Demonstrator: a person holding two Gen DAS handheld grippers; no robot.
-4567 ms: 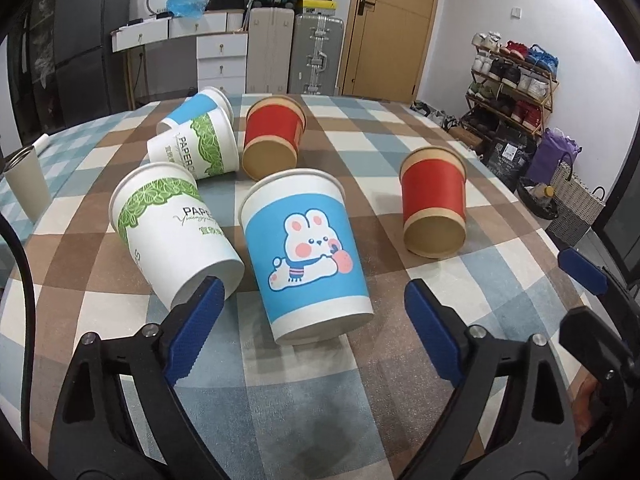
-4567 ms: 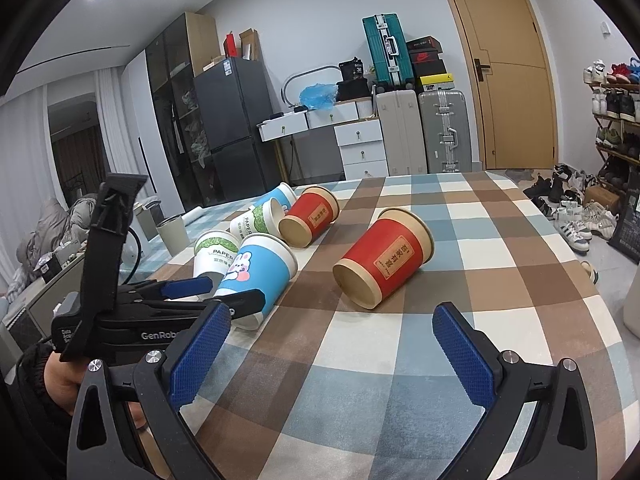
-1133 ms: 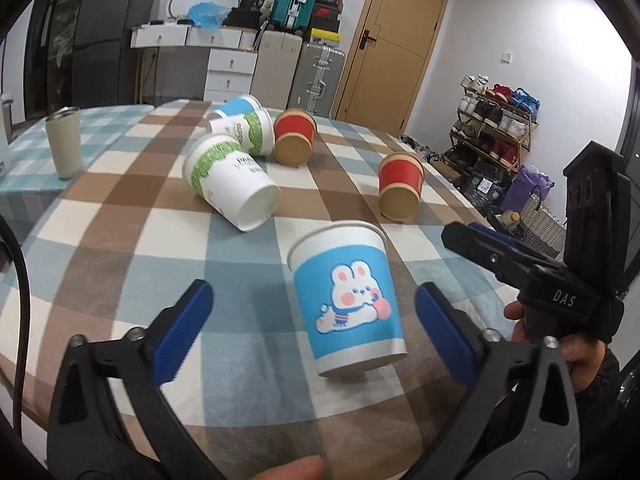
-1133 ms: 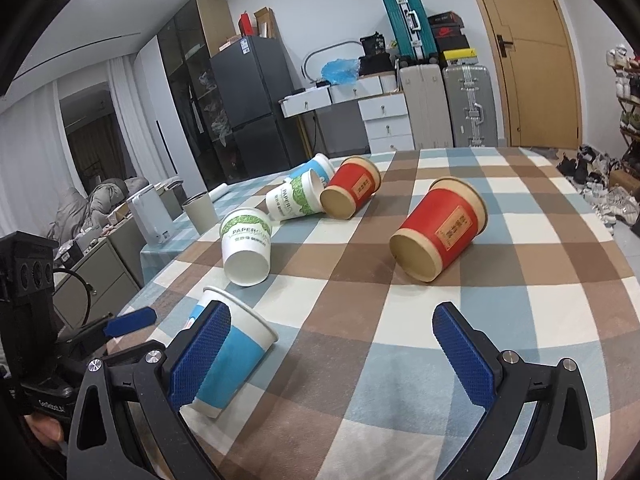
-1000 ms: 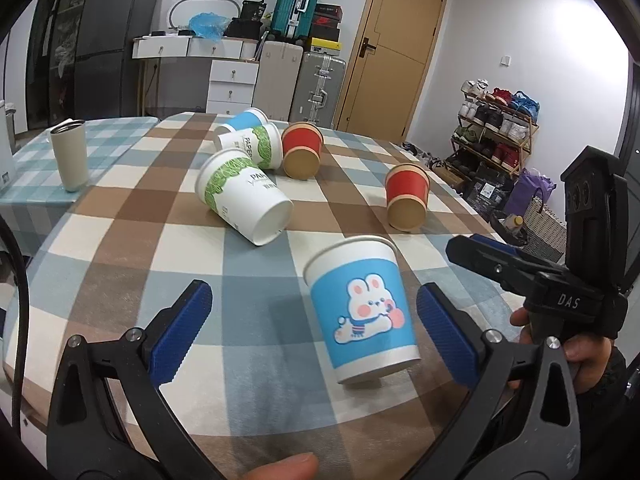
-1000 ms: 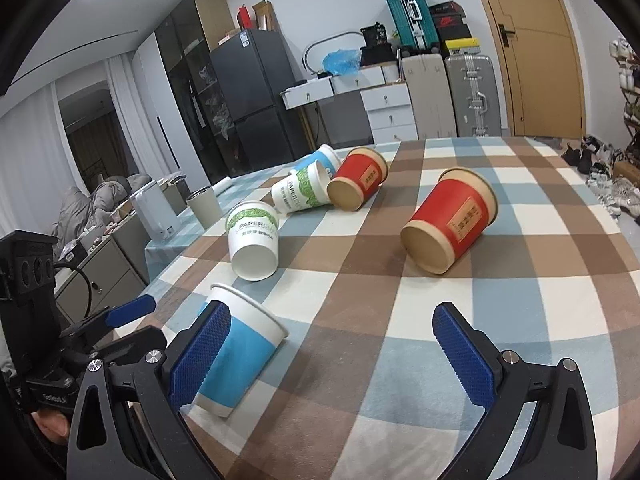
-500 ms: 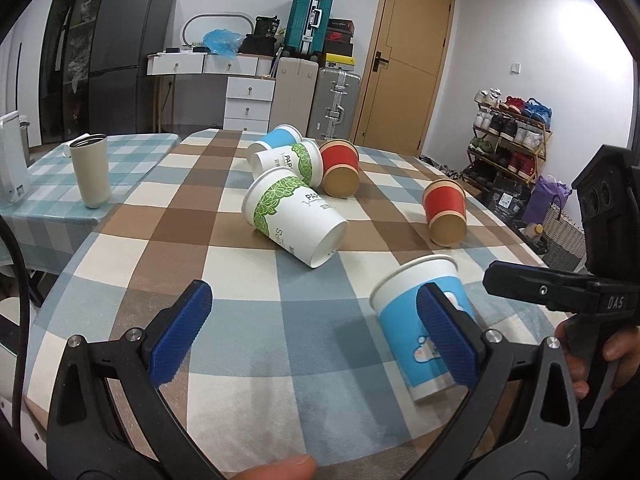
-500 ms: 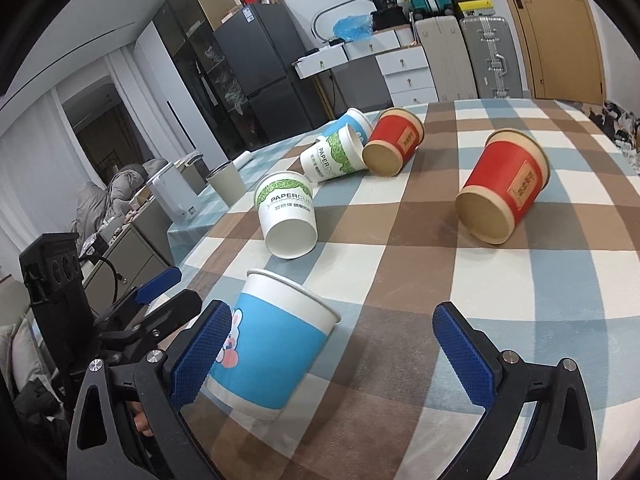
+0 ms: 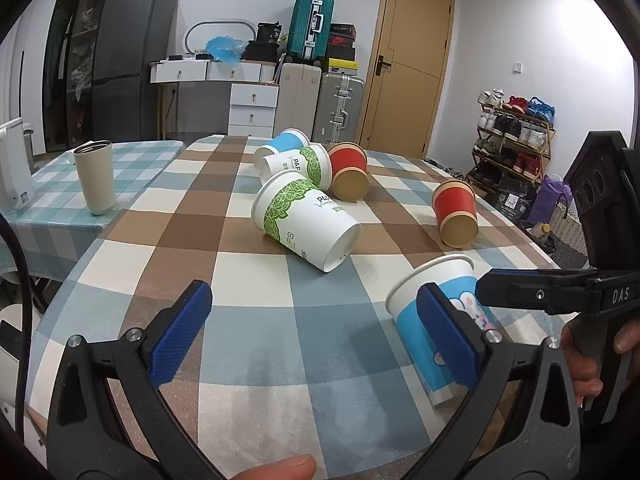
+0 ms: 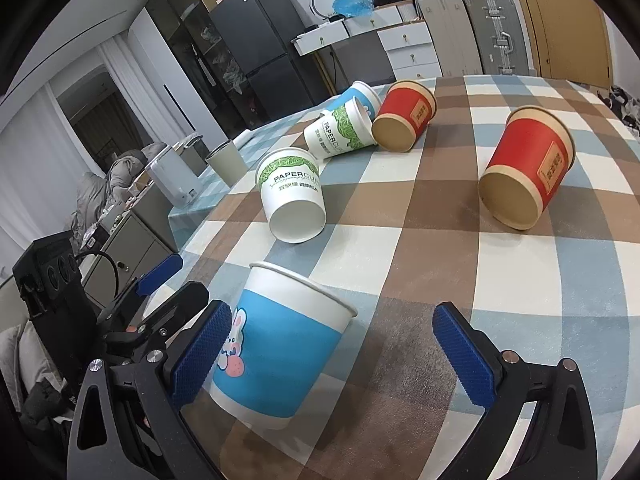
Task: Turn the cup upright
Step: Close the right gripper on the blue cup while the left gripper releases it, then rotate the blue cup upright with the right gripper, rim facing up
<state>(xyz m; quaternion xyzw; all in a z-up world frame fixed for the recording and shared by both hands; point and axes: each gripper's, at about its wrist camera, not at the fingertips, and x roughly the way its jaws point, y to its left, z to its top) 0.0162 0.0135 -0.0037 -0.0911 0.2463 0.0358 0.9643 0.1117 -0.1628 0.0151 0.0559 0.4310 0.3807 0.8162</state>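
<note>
A blue-and-white bunny paper cup [image 10: 286, 350] stands upright near the table's front edge, between the pads of my right gripper [image 10: 336, 354], which is open and not touching it. In the left wrist view the same cup [image 9: 430, 320] is at lower right, partly behind my right blue pad. My left gripper [image 9: 314, 334] is open and empty, to the left of the cup. Several cups lie on their sides: a green-leaf cup [image 9: 306, 220], another green-leaf cup [image 10: 340, 132], two red cups [image 10: 528, 168] [image 10: 406, 116] and a blue cup [image 9: 286, 141].
The checked tablecloth [image 9: 256, 320] covers the table. A beige tumbler [image 9: 95, 176] and a white kettle [image 10: 174, 178] stand on a side table to the left. Shoe rack [image 9: 514, 148] and bags are to the right, suitcases and drawers behind.
Over the earlier frames the bunny cup went from lying on its side to standing upright near the front edge. My left gripper has swung left of it; my right gripper has closed in around it.
</note>
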